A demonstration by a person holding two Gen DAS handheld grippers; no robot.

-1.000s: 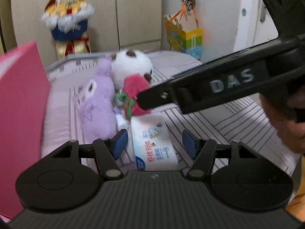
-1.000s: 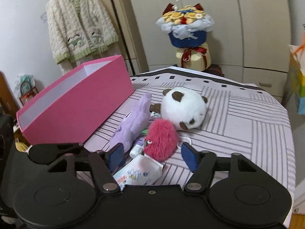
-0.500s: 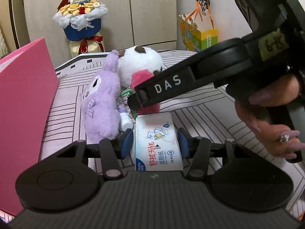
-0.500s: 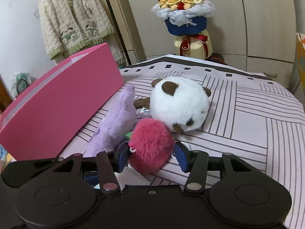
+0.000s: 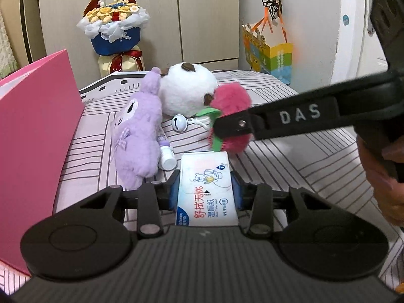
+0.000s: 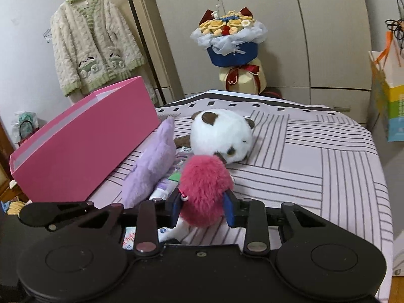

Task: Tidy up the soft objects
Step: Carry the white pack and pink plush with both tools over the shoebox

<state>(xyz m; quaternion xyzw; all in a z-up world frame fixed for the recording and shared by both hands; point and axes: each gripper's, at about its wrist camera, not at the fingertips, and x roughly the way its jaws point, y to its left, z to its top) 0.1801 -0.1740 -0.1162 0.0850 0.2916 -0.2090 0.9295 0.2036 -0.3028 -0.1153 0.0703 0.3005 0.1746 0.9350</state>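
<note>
Your left gripper point(image 5: 205, 194) is clamped on the wet-wipe pack point(image 5: 207, 189), and your right gripper point(image 6: 204, 205) is closed on the red plush point(image 6: 204, 189) — both right of the pink box point(image 6: 83, 141). Lift each one straight up before you carry it toward the box, so nothing drags. I count three plush toys — red, purple point(image 5: 139, 136), panda point(image 5: 188, 92) — and one pack.

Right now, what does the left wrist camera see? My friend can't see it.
The left tool grips a white wet-wipes pack on a striped bed. Ahead, the right tool pinches a pink fuzzy toy, beside a purple plush, a white panda plush and a pink box.
</note>
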